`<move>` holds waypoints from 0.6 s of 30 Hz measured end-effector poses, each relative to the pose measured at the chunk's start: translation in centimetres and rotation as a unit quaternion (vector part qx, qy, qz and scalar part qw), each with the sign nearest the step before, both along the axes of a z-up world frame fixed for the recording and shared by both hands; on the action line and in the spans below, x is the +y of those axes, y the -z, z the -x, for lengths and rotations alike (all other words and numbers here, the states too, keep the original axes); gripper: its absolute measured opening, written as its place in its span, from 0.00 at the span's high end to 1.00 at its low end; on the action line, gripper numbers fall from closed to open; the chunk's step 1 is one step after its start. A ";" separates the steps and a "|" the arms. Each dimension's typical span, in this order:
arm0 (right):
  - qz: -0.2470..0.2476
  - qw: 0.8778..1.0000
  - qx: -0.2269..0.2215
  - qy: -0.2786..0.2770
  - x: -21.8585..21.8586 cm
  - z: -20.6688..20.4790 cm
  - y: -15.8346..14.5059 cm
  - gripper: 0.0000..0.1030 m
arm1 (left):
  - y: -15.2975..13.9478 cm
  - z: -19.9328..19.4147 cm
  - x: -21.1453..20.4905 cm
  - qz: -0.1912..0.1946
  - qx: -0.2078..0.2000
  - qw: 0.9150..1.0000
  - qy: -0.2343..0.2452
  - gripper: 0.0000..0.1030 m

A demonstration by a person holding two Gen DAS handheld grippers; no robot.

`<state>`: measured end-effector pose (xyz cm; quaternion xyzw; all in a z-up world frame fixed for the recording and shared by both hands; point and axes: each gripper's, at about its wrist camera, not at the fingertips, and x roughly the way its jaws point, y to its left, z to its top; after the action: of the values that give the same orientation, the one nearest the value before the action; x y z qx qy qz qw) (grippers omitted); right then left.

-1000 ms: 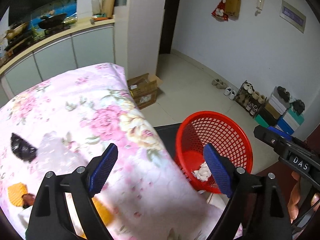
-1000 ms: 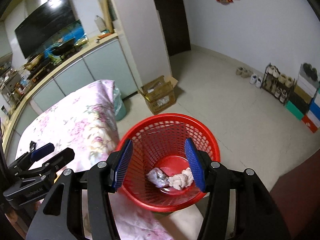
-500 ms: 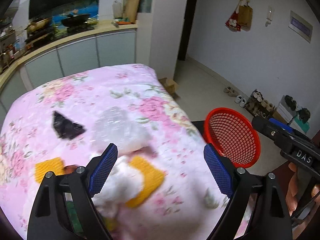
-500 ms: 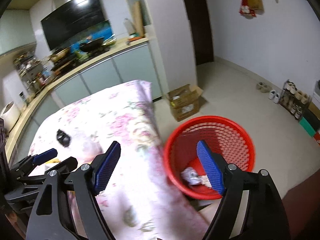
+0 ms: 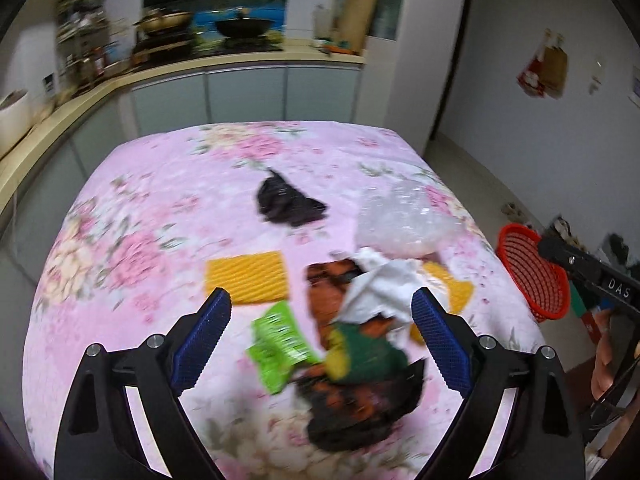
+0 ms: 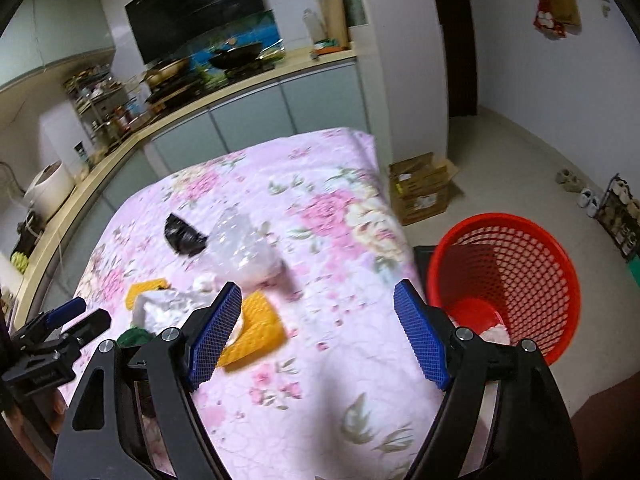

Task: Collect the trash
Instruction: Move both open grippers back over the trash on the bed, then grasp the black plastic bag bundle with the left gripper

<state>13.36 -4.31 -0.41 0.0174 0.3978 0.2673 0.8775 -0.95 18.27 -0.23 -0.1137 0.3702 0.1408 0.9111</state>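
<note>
Trash lies on the pink floral table cover (image 5: 160, 208): a black scrap (image 5: 286, 202), a clear plastic bag (image 5: 404, 216), a yellow pad (image 5: 246, 278), a green wrapper (image 5: 278, 340), white crumpled paper (image 5: 380, 284) and a dark orange-black wrapper (image 5: 356, 404). My left gripper (image 5: 322, 334) is open above this pile, holding nothing. My right gripper (image 6: 318, 330) is open and empty over the table's right part, with a yellow pad (image 6: 252, 330) by its left finger. The red mesh basket (image 6: 516, 272) stands on the floor at the right, with white trash (image 6: 496, 332) inside; it also shows in the left wrist view (image 5: 532, 276).
A kitchen counter (image 6: 224, 96) with pans runs behind the table. A cardboard box (image 6: 422, 188) sits on the floor past the table's far right corner. A shoe rack (image 6: 622, 212) stands against the right wall.
Both grippers have swung left, away from the basket and over the table. The trash pile has come into the left view. Both stay open.
</note>
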 end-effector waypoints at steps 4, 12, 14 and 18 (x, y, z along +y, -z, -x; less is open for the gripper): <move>0.001 1.000 0.002 -0.010 0.7 0.5 0.2 0.26 | 0.5 2.0 0.0 0.015 -0.007 1.000 0.001 0.14; -0.002 1.000 0.018 -0.012 0.6 0.4 0.8 0.26 | 5.1 1.9 -3.2 0.069 0.027 0.995 0.061 0.12; 0.000 1.000 0.017 -0.013 0.7 0.6 0.9 0.26 | 5.9 1.7 -3.3 0.062 0.034 0.996 0.057 0.12; -0.001 1.000 0.021 -0.007 0.4 0.5 1.2 0.26 | 6.5 2.0 -2.7 0.055 0.032 0.997 0.044 0.15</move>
<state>12.85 -3.90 -1.59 0.0207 0.4160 0.2735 0.8670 -2.97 15.58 -6.69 -0.1433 0.4110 0.0839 0.8964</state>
